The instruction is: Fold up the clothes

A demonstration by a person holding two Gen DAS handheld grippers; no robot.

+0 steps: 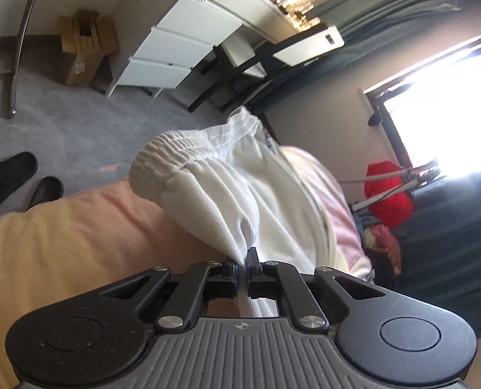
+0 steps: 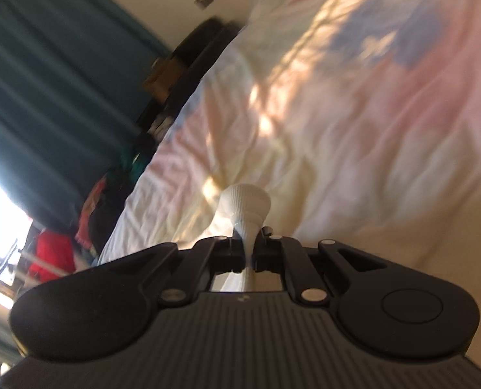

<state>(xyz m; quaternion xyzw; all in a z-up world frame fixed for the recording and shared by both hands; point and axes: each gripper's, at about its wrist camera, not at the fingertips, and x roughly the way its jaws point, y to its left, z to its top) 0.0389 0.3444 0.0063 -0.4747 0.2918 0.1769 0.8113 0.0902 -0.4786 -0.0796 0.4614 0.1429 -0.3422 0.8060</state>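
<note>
Left gripper [image 1: 242, 267] clenched on the white ribbed elastic-waist garment [image 1: 227, 188] lifted over the pink bed [image 1: 88, 227], right gripper [image 2: 247, 253] probably pinching its other edge — keep it taut, level.

No text or label is legible anywhere.

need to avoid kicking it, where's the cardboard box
Left wrist view, upper left: the cardboard box sits on the grey carpet against the wall, beside the white drawers.
</note>
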